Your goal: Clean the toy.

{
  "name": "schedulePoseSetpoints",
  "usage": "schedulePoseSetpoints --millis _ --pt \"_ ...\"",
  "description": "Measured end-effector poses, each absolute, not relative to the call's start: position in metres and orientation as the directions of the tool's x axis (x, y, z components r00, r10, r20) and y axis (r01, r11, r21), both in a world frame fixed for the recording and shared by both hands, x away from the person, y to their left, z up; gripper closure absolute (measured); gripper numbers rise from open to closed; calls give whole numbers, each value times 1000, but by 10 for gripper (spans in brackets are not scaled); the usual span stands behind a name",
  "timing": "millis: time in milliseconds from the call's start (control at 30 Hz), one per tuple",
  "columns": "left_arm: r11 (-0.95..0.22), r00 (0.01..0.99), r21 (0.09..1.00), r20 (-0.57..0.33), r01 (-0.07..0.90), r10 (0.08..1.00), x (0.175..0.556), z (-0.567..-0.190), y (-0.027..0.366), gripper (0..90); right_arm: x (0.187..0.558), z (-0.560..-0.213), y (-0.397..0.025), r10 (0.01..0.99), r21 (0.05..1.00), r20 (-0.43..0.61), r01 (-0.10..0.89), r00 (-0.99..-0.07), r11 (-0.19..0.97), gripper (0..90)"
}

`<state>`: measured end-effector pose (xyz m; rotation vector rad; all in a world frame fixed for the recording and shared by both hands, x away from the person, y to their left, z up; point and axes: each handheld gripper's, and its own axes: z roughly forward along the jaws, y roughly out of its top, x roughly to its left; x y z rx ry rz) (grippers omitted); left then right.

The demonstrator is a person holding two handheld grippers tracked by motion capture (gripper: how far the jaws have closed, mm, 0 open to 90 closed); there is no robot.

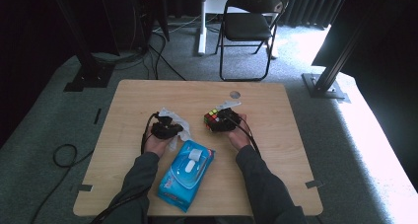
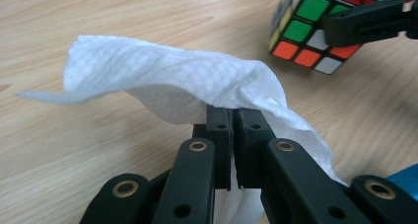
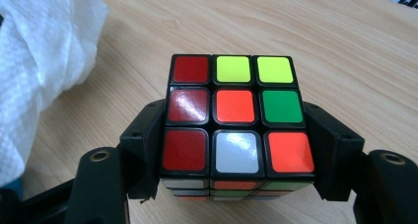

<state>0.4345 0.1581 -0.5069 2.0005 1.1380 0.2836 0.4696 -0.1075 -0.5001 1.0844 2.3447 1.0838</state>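
Left gripper (image 2: 231,116) jaws pressed together, pinching white wipe (image 2: 167,83); sheet drapes over jaw tips, held above tabletop (image 2: 98,17), likely ready for wiping. Right gripper (image 3: 236,135) jaws spread to cube width, clamping puzzle cube (image 3: 235,116) on opposite side faces; top face left exposed, probably presented for cleaning. Cube just beside wipe, not touching. Blue wipe pack (image 1: 186,174) lies on tabletop between forearms, flap open.

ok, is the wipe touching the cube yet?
Apart. The left gripper view shows bare table between the wipe and the cube; the high view shows the same gap.
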Motion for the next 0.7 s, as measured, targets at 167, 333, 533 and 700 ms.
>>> schedulePoseSetpoints --millis 167,333,533,700 --pt "-264 546 723 -184 638 817 435 -513 163 848 471 -506 -106 761 749 10 509 -649 424 340" --pt "-259 530 711 -186 654 828 435 -518 166 822 470 -508 -103 753 745 -7 499 -658 443 340" --pt "-264 520 704 -174 659 836 435 -518 166 771 470 -512 -99 750 743 -8 498 -662 447 340" --pt "-268 508 697 -160 665 846 435 -520 168 739 471 -514 -98 750 737 -8 503 -661 451 340"
